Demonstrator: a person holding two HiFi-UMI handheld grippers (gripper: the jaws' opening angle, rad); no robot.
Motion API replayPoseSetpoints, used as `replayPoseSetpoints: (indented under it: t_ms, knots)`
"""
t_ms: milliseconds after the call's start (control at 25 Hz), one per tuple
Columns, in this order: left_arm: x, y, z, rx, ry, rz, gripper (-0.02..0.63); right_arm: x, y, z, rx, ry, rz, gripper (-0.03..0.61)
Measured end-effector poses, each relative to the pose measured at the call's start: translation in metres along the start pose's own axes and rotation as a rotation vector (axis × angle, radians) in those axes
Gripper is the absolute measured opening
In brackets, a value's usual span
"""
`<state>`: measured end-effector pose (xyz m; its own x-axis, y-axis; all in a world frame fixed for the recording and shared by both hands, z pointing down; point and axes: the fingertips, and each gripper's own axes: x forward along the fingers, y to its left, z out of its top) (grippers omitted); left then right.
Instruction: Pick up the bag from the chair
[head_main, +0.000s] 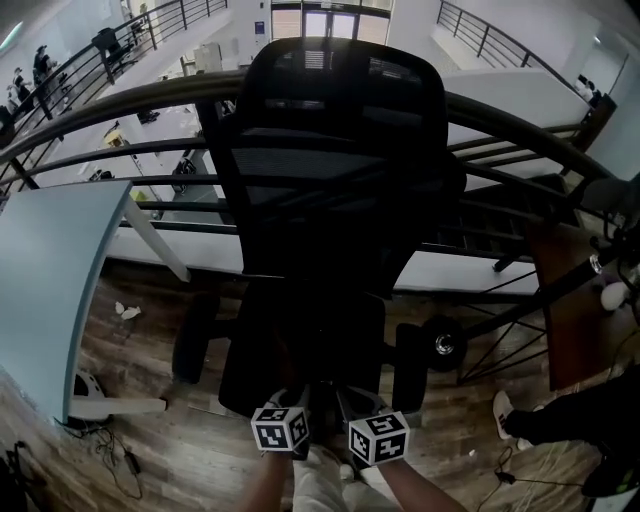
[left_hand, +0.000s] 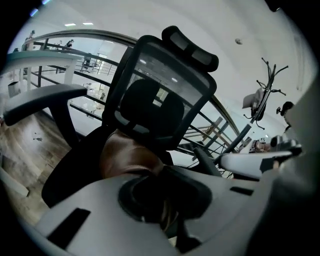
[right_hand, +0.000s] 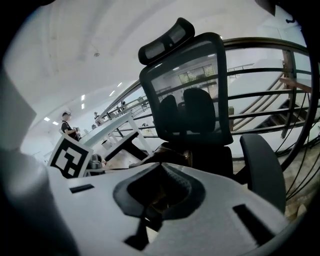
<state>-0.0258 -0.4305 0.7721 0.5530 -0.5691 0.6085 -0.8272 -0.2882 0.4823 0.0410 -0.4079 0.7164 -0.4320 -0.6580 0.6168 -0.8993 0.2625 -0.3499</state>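
Note:
A black mesh office chair (head_main: 340, 150) stands right in front of me. A brown leather bag (left_hand: 127, 157) lies on its seat against the backrest; in the head view it is lost in the dark seat. My left gripper (left_hand: 167, 210) is at the seat's front edge, jaws shut with a strip of the bag's brown leather caught between them. My right gripper (right_hand: 157, 200) is beside it, also shut, with brown material of the bag (right_hand: 170, 155) in its jaw hollow. In the head view the left gripper (head_main: 290, 400) and right gripper (head_main: 365, 405) sit close together.
The chair's armrests (left_hand: 45, 100) (right_hand: 262, 165) flank the seat. A curved black railing (head_main: 520, 130) runs behind the chair. A pale blue table (head_main: 50, 270) is at the left, a wooden desk (head_main: 570, 320) at the right. Cables (head_main: 110, 445) lie on the floor; a person's shoe (head_main: 503, 410) is at the right.

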Motion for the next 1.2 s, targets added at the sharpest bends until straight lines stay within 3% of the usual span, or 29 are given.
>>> replayPoseSetpoints:
  t_ms: [160,480,720,1200]
  knots:
    - [-0.030,-0.015,0.011,-0.051,-0.059,0.027,0.014,-0.024,0.006,0.010,-0.012,-0.018,0.009,0.002]
    - [-0.110,-0.034,-0.004,-0.137,-0.160,0.070,0.015,-0.079,0.037,-0.002,-0.055,-0.034,0.048,0.002]
    - [-0.157,-0.075,-0.001,-0.120,-0.231,0.053,0.015,-0.120,0.046,-0.007,-0.054,-0.046,0.080,0.002]
    - [-0.220,-0.148,-0.011,-0.069,-0.287,0.016,0.015,-0.202,0.053,0.003,-0.070,-0.121,0.112,0.002]
